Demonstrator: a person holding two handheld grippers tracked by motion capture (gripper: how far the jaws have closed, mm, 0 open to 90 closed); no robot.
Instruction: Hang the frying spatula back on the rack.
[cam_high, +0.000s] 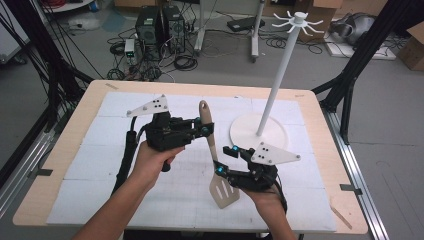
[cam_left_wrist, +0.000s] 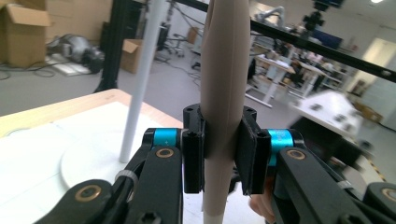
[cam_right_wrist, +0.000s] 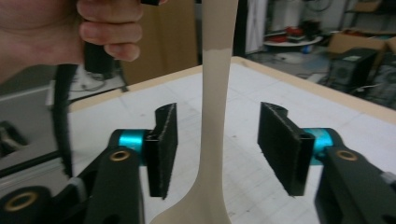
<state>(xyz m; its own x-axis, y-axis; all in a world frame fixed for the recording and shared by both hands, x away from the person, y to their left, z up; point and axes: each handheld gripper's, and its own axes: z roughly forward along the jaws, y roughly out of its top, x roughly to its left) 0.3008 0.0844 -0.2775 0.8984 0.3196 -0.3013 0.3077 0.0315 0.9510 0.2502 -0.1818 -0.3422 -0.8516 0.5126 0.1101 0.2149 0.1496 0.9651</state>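
A beige spatula (cam_high: 223, 191) hangs over the table's middle, slotted blade low and toward me, handle (cam_high: 206, 116) pointing up and away. My left gripper (cam_high: 204, 131) is shut on the handle; in the left gripper view both pads press the thick beige handle (cam_left_wrist: 223, 88). My right gripper (cam_high: 225, 160) stands open around the thin neck just above the blade. In the right gripper view the neck (cam_right_wrist: 215, 93) runs between the pads (cam_right_wrist: 164, 144) with a gap on each side. The hand on the left gripper (cam_right_wrist: 93, 28) shows at the upper left there.
A white hook stand (cam_high: 282, 65) rises from a round base (cam_high: 245, 135) on the table's far right, close behind the right gripper. White gridded mats (cam_high: 100, 165) cover the wooden tabletop (cam_high: 60, 150). Computers and cables lie on the floor beyond.
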